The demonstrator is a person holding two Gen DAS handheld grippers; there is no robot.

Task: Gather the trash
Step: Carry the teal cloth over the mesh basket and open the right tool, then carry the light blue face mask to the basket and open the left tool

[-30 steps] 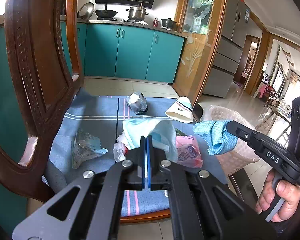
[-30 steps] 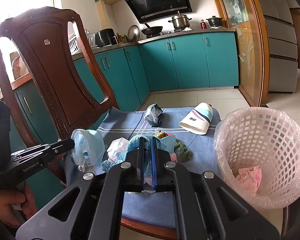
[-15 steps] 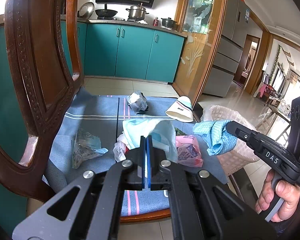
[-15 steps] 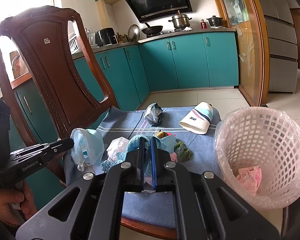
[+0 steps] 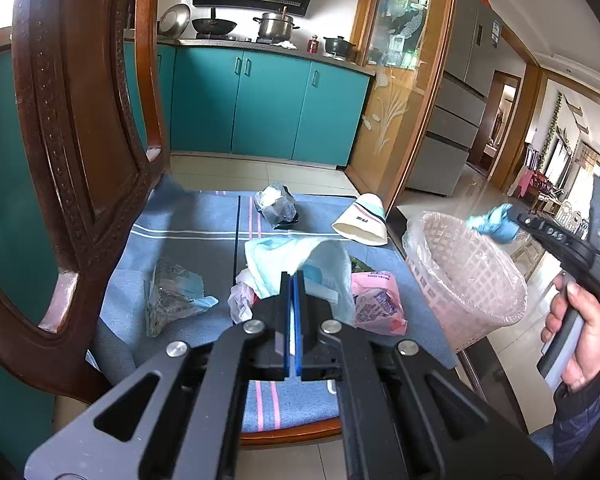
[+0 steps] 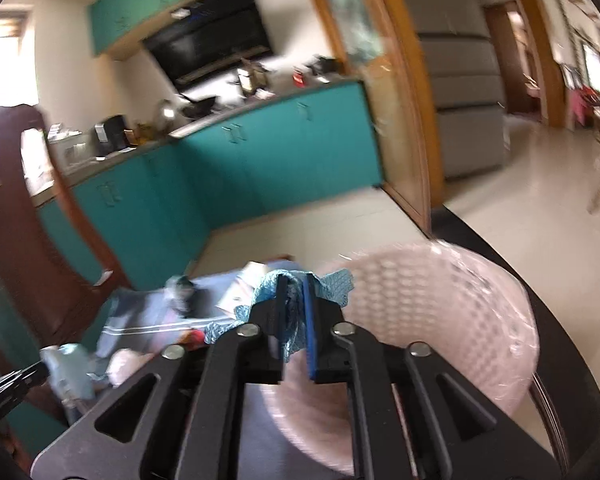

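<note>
Hanging bunched with no clear long axis, the blue mesh cloth (image 6: 290, 322) sat between the fingers of the right gripper (image 6: 293, 312) above the near rim of the pink lined wastebasket (image 6: 440, 320); its jaws had just been opening to a narrow gap, the cloth still between them; the left gripper (image 5: 293, 292) was closed on a pale blue face mask (image 5: 300, 256) over the chair seat's blue striped cloth (image 5: 188, 216); a paper cup (image 5: 360, 222) lay on its side near the seat's far right corner, mouth toward the near right.
</note>
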